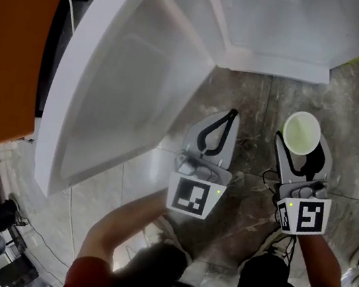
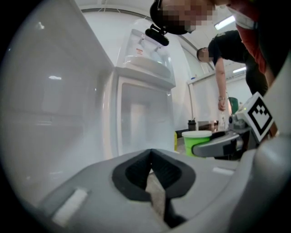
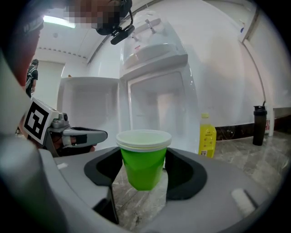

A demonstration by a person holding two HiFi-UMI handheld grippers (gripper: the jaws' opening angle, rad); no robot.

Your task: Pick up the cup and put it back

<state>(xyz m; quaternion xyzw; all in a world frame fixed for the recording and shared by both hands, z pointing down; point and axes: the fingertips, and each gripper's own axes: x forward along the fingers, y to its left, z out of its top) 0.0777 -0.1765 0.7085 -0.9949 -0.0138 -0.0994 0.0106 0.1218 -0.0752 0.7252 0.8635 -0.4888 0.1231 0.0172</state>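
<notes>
Head view and both gripper views. The right gripper [image 3: 144,154] grips the green cup [image 1: 301,132] by its sides, upright and clear of the marble floor [image 1: 244,184]. The left gripper [image 1: 230,116] has its jaws pressed together with nothing between them. The white cabinet [image 1: 274,63] stands ahead of both grippers, and bare floor lies between its lower front edge and the jaw tips. Its open door [image 1: 129,76] swings out at the left, its near edge just beside the left gripper. A yellow bottle [image 3: 207,136] and a dark bottle [image 3: 259,119] stand well apart to the right, by the wall. Each marker cube [image 1: 192,197] shows black-and-white squares only. The yellow bottle's label is too small to read.
</notes>
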